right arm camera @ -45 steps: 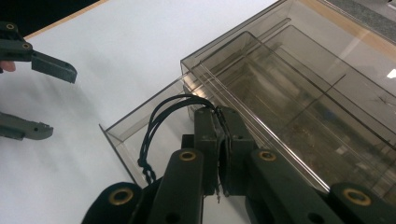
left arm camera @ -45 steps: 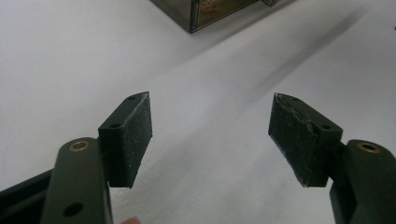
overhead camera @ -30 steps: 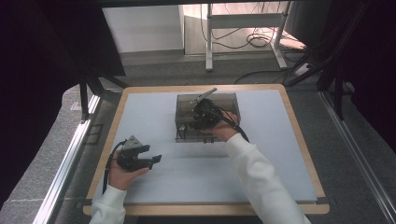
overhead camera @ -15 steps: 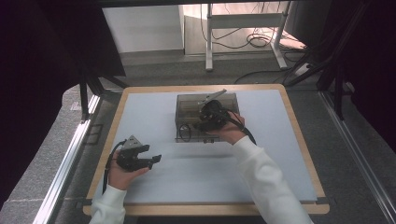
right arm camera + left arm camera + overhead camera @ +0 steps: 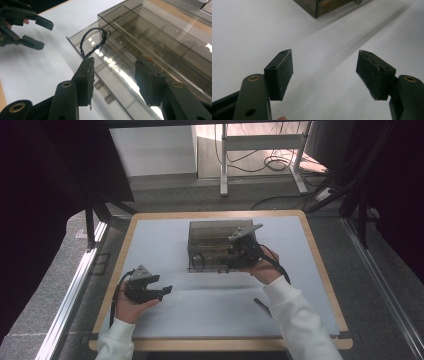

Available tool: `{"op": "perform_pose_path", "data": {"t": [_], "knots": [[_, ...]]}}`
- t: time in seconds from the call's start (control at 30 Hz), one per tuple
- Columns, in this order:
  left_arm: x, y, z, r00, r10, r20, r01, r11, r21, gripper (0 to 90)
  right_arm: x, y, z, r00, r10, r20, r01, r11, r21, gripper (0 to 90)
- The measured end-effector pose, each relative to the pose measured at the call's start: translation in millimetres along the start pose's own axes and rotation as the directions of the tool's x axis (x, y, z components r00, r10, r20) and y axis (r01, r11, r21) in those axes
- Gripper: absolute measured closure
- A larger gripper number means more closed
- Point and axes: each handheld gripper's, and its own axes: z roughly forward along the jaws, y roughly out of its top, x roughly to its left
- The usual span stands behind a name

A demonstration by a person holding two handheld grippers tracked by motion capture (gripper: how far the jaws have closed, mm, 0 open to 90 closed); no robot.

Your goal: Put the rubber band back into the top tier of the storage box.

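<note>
Smoked-plastic box (image 5: pixel 220 245): at the table's (image 5: pixel 160 235) far middle, its black cord loop (image 5: pixel 93 42) facing us.
Right gripper (image 5: pixel 113 80): jaws just opening, nothing between; we judge it released the drawer.
Left gripper (image 5: pixel 324 72): agape, empty, parked aside.

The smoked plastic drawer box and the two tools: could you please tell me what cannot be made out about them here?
- Drawer box, high view: its contents are too small and dimmed by the tinted walls; the right tool covers its right front.
- Black cord loop, right gripper view: where it attaches is unclear through reflections.
- Drawer box, left gripper view: cut off by the top edge.
- Left tool, high view: pads too small to judge.
</note>
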Motion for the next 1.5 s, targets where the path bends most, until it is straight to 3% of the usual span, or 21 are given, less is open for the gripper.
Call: {"op": "perform_pose_path", "data": {"t": [1.03,1.5], "knots": [[-0.5,0.1,2.1,1.0,0.001,0.002,-0.001,0.9999,0.011,29.7,-7.3,-68.9,-45.4,0.9975,0.059,0.038,-0.059,0.998,-0.019,48.9],[-0.2,0.3,1.9,1.0,0.005,0.0,-0.005,0.9999,0.014,29.6,-8.3,-98.1,-52.9,0.9953,0.083,0.051,-0.083,0.997,0.0,48.2]]}}
